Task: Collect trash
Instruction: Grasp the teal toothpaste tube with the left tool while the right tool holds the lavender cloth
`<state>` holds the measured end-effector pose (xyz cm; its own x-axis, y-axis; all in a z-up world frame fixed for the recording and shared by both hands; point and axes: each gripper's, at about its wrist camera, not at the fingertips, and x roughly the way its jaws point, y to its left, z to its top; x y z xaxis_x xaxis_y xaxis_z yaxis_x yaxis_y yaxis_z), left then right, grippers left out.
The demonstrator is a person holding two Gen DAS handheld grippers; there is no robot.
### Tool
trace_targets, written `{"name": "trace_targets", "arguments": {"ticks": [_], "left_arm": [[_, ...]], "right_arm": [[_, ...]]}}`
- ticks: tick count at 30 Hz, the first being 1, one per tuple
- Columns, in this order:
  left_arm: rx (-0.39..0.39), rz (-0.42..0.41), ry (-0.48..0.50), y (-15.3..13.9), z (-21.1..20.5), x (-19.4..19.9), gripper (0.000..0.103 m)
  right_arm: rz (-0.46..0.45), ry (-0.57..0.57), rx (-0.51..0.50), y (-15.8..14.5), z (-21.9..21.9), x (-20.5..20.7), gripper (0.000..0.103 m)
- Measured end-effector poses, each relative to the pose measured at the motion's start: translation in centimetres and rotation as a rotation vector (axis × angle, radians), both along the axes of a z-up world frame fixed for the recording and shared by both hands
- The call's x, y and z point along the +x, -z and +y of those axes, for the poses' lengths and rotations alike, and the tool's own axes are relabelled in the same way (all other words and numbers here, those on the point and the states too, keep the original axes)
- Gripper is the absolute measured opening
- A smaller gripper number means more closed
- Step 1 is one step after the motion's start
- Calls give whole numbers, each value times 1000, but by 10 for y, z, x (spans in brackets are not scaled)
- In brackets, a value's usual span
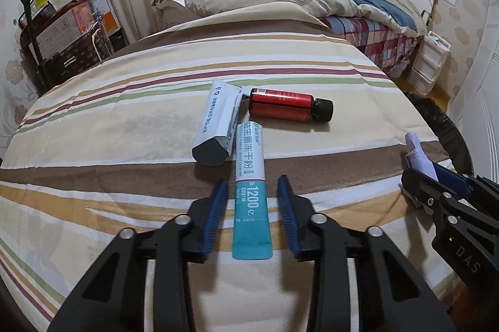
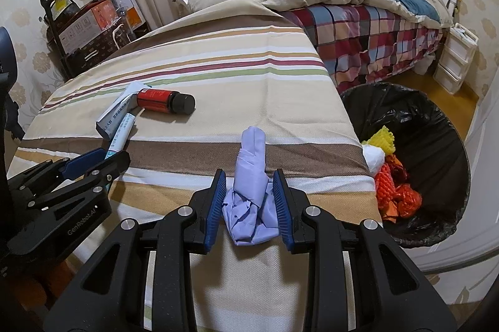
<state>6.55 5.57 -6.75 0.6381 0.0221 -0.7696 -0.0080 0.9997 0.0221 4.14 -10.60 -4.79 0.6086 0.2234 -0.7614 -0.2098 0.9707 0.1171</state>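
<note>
A teal and white sachet (image 1: 251, 191) lies flat on the striped cloth, between the blue pads of my left gripper (image 1: 252, 180). A narrow gap shows on each side of it, so the pads do not press on it. Just beyond lie a crushed white carton (image 1: 218, 119) and a red bottle (image 1: 280, 105) with a black cap, on its side. My right gripper (image 2: 249, 173) is shut on a crumpled lavender paper wad (image 2: 252, 185) near the cloth's right edge. The left gripper (image 2: 103, 158) also shows at the left in the right wrist view.
A bin lined with a black bag (image 2: 436, 119) stands on the floor right of the striped surface (image 2: 249, 76), holding yellow, white and orange scraps. Behind are a bed with a checked cover (image 2: 368, 41), white drawers (image 2: 455, 63), and a cart of boxes (image 2: 84, 29) at back left.
</note>
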Motion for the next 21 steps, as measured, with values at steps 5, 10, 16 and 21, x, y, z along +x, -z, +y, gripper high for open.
{"name": "trace_targets", "arguments": {"ticks": [5, 10, 16, 21], "left_arm": [[-29, -5, 25, -1, 1, -3, 23], [-40, -6, 34, -2, -1, -7, 22], [-60, -19, 42, -4, -1, -15, 21], [-73, -34, 51, -5, 0, -25, 21]], "right_arm": [[0, 0, -3, 0, 0, 0, 31], [-1, 2, -10, 0, -2, -1, 31], [-1, 2, -8, 0, 0, -2, 31], [-1, 2, -9, 0, -1, -2, 31]]}}
